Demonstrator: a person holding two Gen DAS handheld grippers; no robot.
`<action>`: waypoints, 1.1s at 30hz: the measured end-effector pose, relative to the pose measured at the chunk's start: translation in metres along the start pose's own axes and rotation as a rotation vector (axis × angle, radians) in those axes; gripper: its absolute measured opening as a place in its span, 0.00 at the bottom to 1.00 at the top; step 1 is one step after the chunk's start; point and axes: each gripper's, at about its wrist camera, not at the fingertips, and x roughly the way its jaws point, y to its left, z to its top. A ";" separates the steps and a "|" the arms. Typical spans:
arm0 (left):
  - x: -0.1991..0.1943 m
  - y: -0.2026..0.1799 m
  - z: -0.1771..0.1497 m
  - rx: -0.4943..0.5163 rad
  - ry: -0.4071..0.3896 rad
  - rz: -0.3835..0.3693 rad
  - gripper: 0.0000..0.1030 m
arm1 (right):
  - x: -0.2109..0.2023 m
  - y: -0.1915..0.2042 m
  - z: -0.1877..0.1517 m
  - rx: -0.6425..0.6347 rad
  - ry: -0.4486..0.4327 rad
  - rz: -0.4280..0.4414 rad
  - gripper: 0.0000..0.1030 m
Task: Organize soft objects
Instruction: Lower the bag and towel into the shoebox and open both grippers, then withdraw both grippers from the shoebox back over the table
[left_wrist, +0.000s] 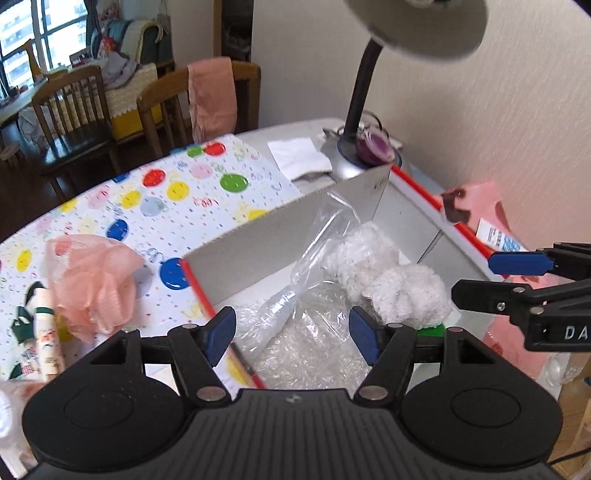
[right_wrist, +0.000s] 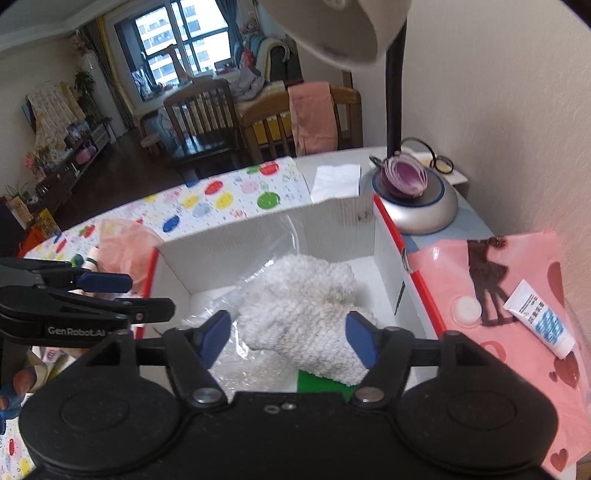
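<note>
Both tools hang spread above an open box: the left tool (left_wrist: 291, 334) with nothing between its blue pads, the right tool (right_wrist: 288, 338) likewise wide and empty, each tilted down toward the white fluffy cloth (right_wrist: 306, 314) that lies inside the white box (right_wrist: 258, 236) on top of a crumpled clear plastic bag (left_wrist: 310, 280), with a green item (right_wrist: 317, 382) peeking out beneath the cloth's near edge. Outside the box, a peach mesh bath puff (left_wrist: 94, 282) rests on the polka-dot table cover (left_wrist: 177, 199) just beside the box's red-trimmed left wall, next to a printed tube (left_wrist: 46, 332); it looks like the soft thing not yet put away. The hazards from here are close quarters. A desk lamp (left_wrist: 417, 26) arches its shade right over both tools, so a careless lift could knock it, and a halved red onion (right_wrist: 404, 177) sitting on the lamp's base could roll off if the lamp is jarred. The two tools hover near each other and could collide if both reach the same way. The plastic bag stands up against the box's far wall and may snag a pad or be dragged out. A grab at the puff could also catch the tube beside it, and a white tube (right_wrist: 539, 319) lies on the pink mat (right_wrist: 480, 266) to the right.
</note>
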 end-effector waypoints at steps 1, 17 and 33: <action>-0.007 0.002 -0.001 0.003 -0.013 -0.002 0.65 | -0.005 0.002 0.000 -0.002 -0.008 0.001 0.68; -0.117 0.042 -0.045 0.027 -0.181 -0.038 0.65 | -0.065 0.066 -0.007 -0.039 -0.100 0.104 0.73; -0.204 0.118 -0.118 -0.047 -0.301 0.014 0.79 | -0.069 0.175 -0.024 -0.102 -0.128 0.247 0.85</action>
